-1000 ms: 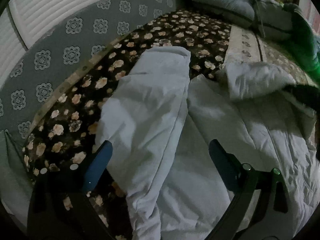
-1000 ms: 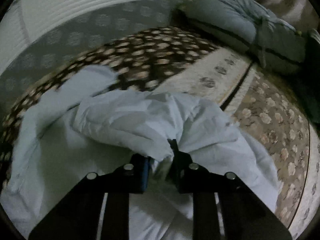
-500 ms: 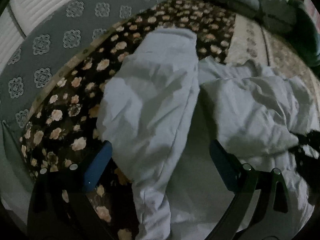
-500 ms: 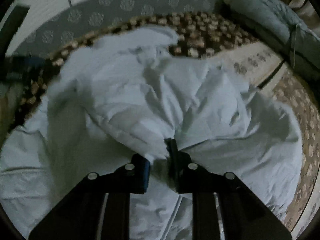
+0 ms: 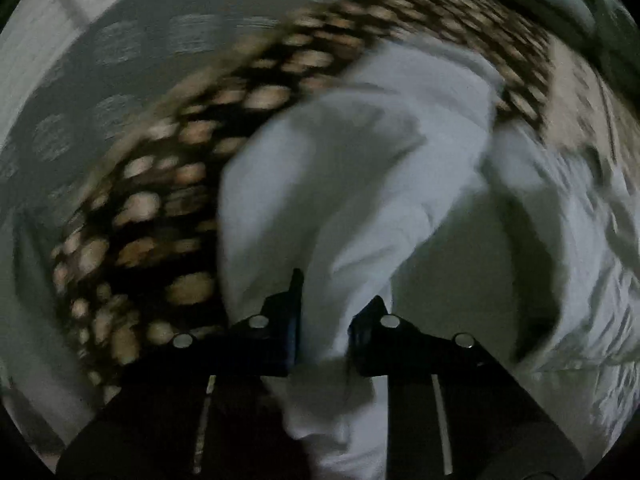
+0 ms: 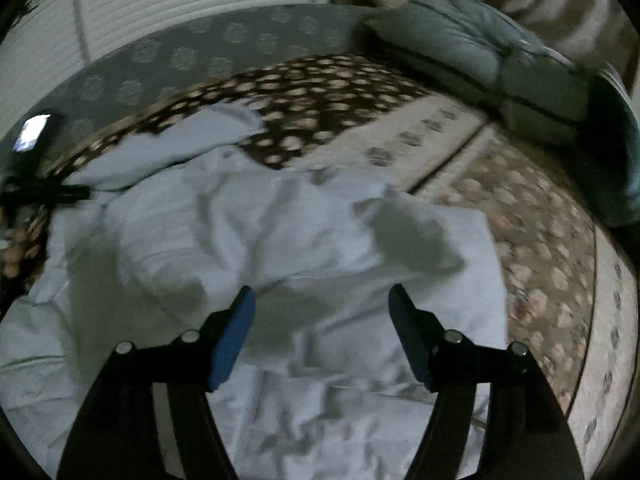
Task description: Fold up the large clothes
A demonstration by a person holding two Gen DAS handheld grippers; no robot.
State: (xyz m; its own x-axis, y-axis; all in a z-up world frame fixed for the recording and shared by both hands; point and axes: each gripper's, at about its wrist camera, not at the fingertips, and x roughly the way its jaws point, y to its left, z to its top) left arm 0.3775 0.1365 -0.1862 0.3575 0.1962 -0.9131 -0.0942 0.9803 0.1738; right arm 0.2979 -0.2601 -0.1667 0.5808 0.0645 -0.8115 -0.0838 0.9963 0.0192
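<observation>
Released a moment ago, the right sleeve (image 6: 416, 236) is left folded across the white garment (image 6: 280, 360) as the right gripper (image 6: 322, 320) is opened, empty. The left sleeve (image 5: 360, 184), yet unfolded, is being clamped by the closing left gripper (image 5: 334, 308).

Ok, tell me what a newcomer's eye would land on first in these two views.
The big pale, crumpled garment spread across the bed fills both views, lying partly on the dark blanket with peach flowers. In the left wrist view, the left gripper is closing on the garment's sleeve, with the cloth bunched between its jaws. The right gripper is opening above the cloth with nothing between its blue pads.
</observation>
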